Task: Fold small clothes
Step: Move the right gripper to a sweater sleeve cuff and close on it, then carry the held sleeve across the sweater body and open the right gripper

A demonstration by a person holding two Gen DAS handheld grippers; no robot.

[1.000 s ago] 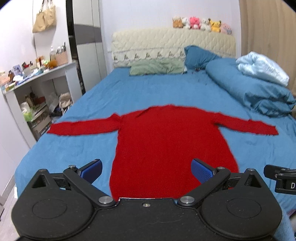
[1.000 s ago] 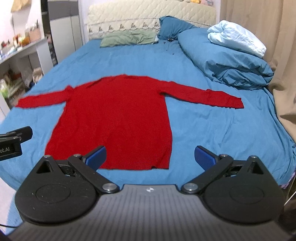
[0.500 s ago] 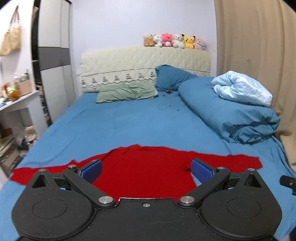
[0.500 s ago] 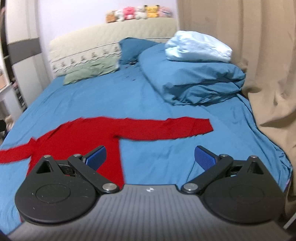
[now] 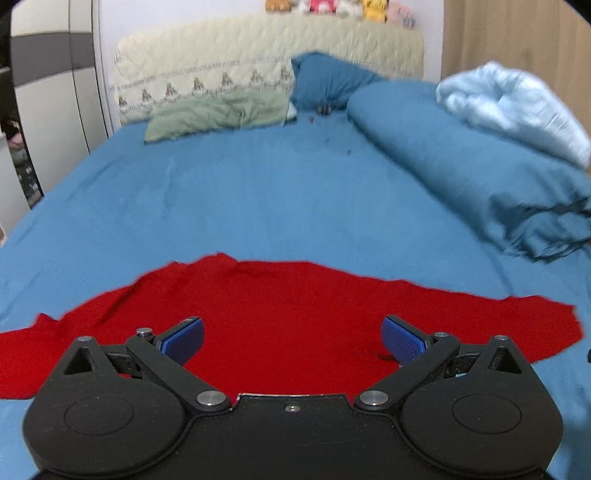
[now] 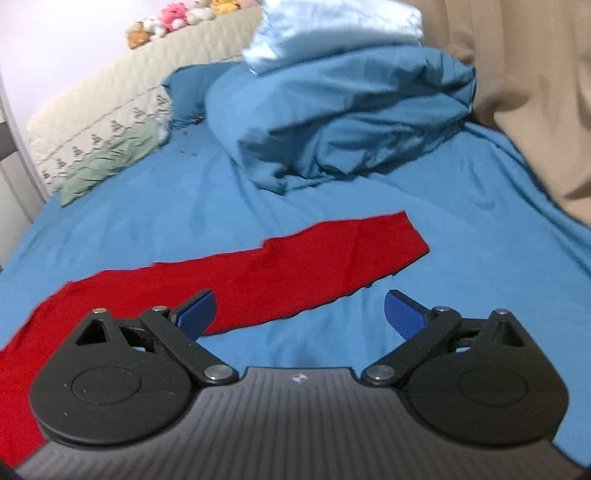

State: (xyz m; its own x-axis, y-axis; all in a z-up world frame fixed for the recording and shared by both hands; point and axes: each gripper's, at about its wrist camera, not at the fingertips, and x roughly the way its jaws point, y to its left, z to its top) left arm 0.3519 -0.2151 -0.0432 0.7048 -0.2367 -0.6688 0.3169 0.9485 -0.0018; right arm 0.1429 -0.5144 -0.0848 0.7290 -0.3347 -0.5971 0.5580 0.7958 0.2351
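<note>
One wide bed (image 5: pixel 258 192) with a blue sheet fills both views, its pale quilted headboard (image 5: pixel 207 70) at the far end. Along the bed's right side lies a rolled blue duvet (image 6: pixel 332 122) with a light blue blanket (image 6: pixel 332 26) on top of it, and a beige curtain (image 6: pixel 528 74) hangs just beyond. A green pillow (image 5: pixel 218 114) and a blue pillow (image 5: pixel 325 81) rest against the headboard, and a row of plush toys (image 6: pixel 173 18) sits on its top edge. The red sweater (image 5: pixel 288 314) lies flat on the near part of the sheet, sleeves spread out to either side; its right sleeve (image 6: pixel 332 254) stretches toward the curtain. The left gripper (image 5: pixel 292 341) is over the sweater's body with its blue-padded fingers wide apart and empty. The right gripper (image 6: pixel 300 312) is over the right sleeve and the bare sheet beside it, fingers likewise spread wide, gripping nothing.
</note>
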